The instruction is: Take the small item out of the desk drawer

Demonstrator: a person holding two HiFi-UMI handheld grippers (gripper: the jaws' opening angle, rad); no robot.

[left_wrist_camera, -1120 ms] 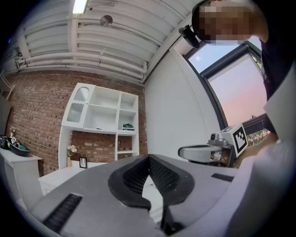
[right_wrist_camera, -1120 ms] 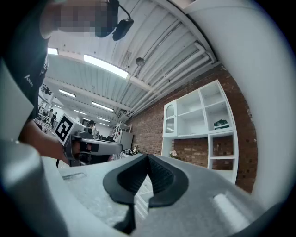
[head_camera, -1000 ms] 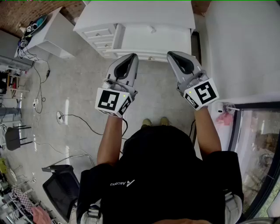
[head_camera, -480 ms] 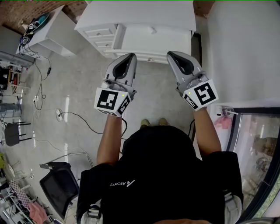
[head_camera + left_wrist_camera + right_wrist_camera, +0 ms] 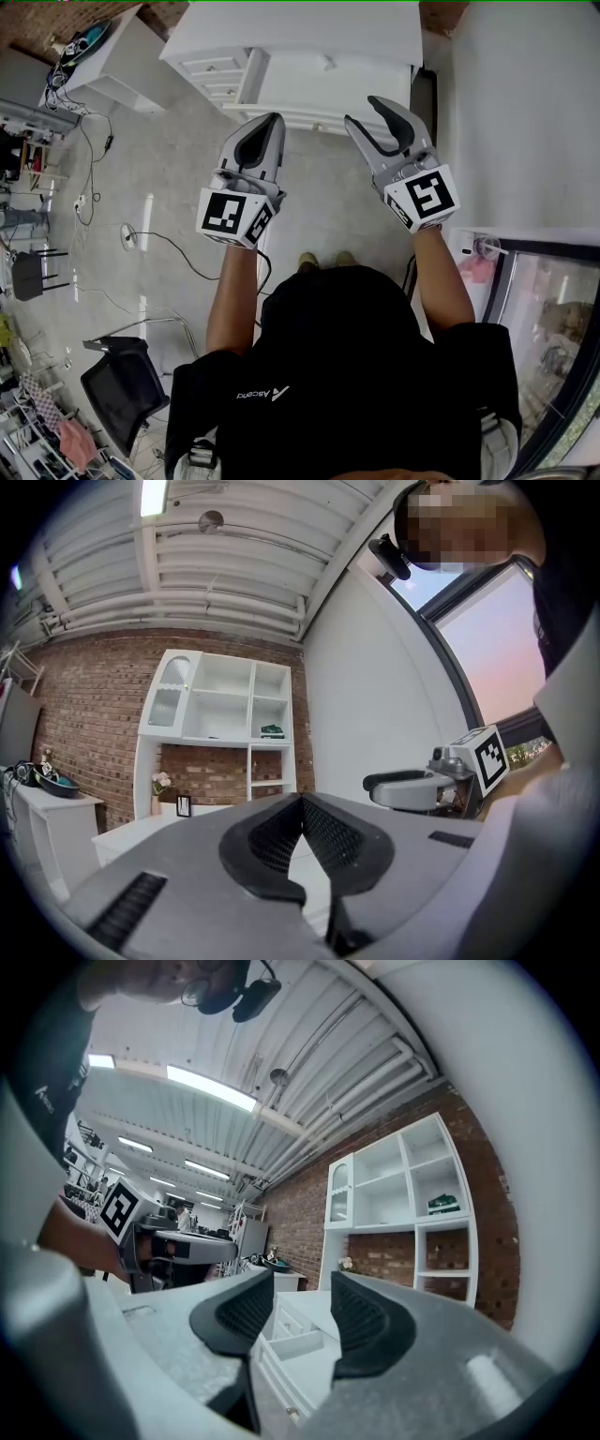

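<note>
A white desk (image 5: 319, 42) stands ahead of me on the floor, with a stack of drawers (image 5: 220, 77) at its left end. In the right gripper view one drawer (image 5: 298, 1342) stands pulled out; its inside is hidden and no small item shows. My left gripper (image 5: 269, 125) hangs in the air short of the desk front, its tips (image 5: 302, 801) meeting on nothing. My right gripper (image 5: 373, 112) is level with it to the right. Its jaws are opening, with nothing between the pads (image 5: 361, 1321).
A white sideboard (image 5: 112, 66) with clutter stands at the left, above cables (image 5: 141, 248) on the floor. A black chair (image 5: 122, 394) is behind me on the left. A white wall (image 5: 516, 112) and a glass panel (image 5: 553, 319) close the right side. A white shelf unit (image 5: 220, 714) stands against brick.
The right gripper's jaws have come apart from shut. Both grippers have moved slightly forward toward the desk.
</note>
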